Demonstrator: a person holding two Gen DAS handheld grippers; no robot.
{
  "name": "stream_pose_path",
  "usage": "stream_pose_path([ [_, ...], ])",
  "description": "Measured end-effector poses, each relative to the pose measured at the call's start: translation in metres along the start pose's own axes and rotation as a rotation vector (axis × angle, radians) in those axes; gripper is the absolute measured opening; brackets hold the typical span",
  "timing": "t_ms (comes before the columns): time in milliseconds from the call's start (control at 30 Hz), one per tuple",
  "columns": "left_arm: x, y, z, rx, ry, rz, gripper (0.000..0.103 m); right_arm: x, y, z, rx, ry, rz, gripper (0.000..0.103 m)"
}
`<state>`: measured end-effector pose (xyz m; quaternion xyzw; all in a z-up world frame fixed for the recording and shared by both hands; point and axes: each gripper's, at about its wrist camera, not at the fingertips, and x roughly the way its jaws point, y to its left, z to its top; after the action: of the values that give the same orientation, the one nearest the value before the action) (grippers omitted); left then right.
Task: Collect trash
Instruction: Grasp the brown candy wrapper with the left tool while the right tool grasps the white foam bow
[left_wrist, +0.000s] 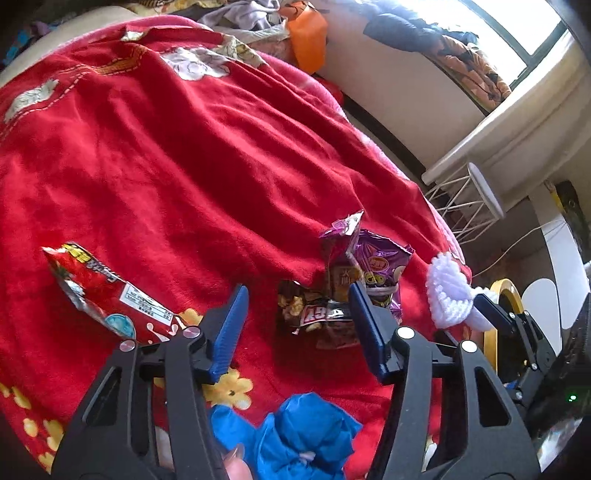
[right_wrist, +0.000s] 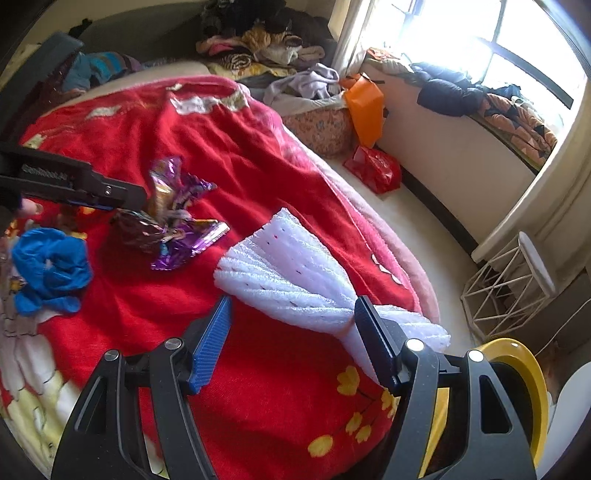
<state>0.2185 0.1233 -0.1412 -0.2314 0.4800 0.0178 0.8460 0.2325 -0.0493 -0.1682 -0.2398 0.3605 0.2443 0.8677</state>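
Observation:
Trash lies on a bed under a red blanket (left_wrist: 184, 166). My left gripper (left_wrist: 298, 291) is open, its blue fingers on either side of a dark brown wrapper (left_wrist: 317, 317). A purple wrapper (left_wrist: 380, 266) lies just beyond. A red snack wrapper (left_wrist: 110, 295) lies to the left, and a crumpled blue bag (left_wrist: 306, 432) sits below the fingers. My right gripper (right_wrist: 292, 301) is open around the narrow end of a white foam sheet (right_wrist: 291, 273); its right finger is against the foam and its left finger is clear of it. The right wrist view also shows the purple wrappers (right_wrist: 177, 229) and the blue bag (right_wrist: 51, 269).
A yellow-rimmed bin (right_wrist: 517, 369) stands off the bed's near right edge. On the floor are a white wire stool (right_wrist: 517, 277), a red bag (right_wrist: 373, 170) and an orange bag (right_wrist: 365, 103). Clothes are piled at the bed's far end and on the window ledge.

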Motion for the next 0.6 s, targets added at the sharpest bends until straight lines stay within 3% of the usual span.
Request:
stream_pose_path([
  [100,0.005,-0.004,-0.003,0.019,0.017,0.012,0.038,0.006,-0.003,-0.001,0.033,-0.001,-0.004,0.052],
  [167,0.008,-0.007,-0.006,0.035,0.029,0.022,0.032,0.006,-0.008,-0.002,0.061,-0.004,-0.007,0.034],
  [267,0.008,-0.010,-0.011,0.057,0.044,0.025,0.020,0.001,-0.021,-0.005,0.149,-0.023,0.044,0.018],
  [600,-0.009,-0.002,-0.026,0.069,0.017,-0.042,0.015,-0.045,-0.021,-0.020,0.244,-0.132,0.115,0.015],
])
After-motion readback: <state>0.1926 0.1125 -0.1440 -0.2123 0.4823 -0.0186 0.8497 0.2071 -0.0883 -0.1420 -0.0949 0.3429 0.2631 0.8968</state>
